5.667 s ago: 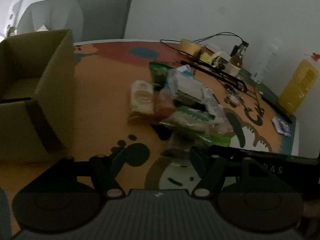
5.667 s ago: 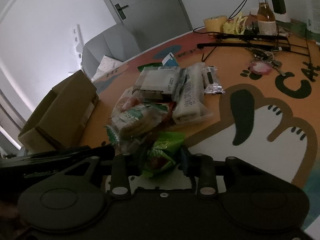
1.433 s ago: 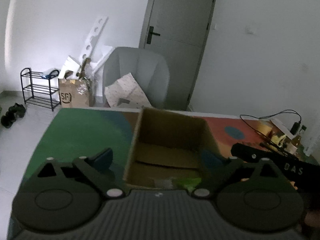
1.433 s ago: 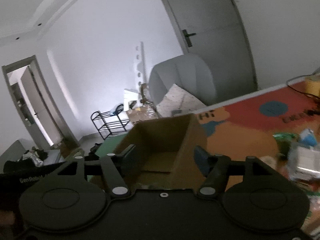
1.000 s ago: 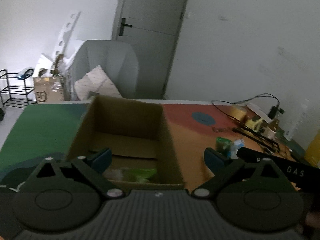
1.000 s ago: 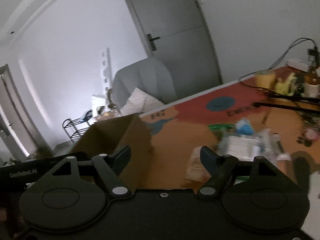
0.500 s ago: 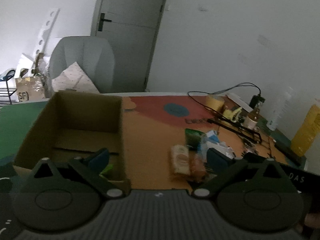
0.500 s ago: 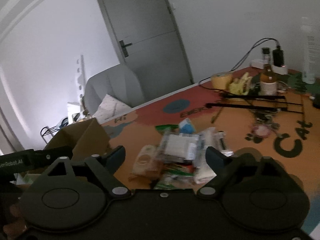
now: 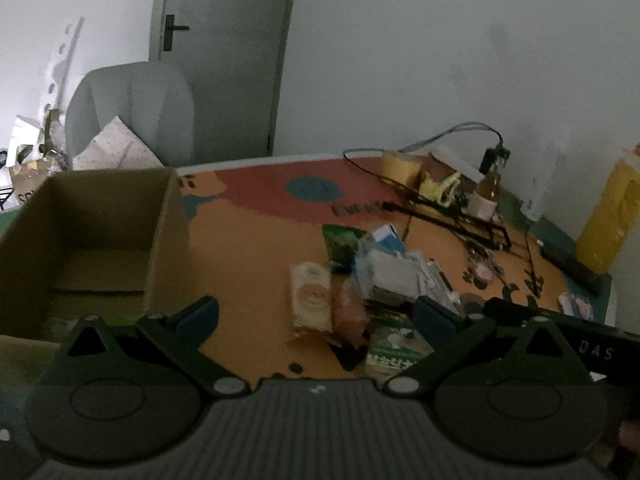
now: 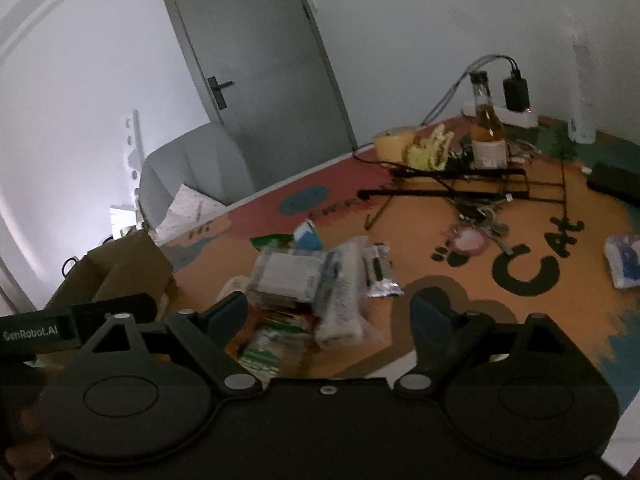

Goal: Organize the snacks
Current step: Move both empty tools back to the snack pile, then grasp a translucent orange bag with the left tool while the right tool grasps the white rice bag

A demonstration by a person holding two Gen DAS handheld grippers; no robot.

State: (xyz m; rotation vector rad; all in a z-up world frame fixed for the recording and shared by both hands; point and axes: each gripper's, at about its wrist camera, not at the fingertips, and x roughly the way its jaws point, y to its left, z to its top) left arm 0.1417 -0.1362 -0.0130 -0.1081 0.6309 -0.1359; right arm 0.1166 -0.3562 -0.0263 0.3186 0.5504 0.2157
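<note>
Left wrist view: the snack pile (image 9: pixel 372 284) lies mid-tabletop, the cardboard box (image 9: pixel 92 240) near its left edge. Left gripper (image 9: pixel 316 316) gapes empty; right gripper (image 10: pixel 326 310), jaws just widened, spreads empty above the packets.

Snack pile (image 9: pixel 376 280) on the orange part of the surface (image 9: pixel 248 248): loose packets, overlapping. A tan packet (image 9: pixel 311 300) lies at its left edge, an orange one (image 9: pixel 350 310) touching it; a green bag (image 9: pixel 340 240) lies at the far side; clear-wrapped white packs (image 10: pixel 292 276) occupy the middle; a green-and-white pack (image 9: pixel 394 354) lies nearest. Open cardboard box (image 9: pixel 92 240) stands upright, well apart to the left, something green just visible at its bottom.
</note>
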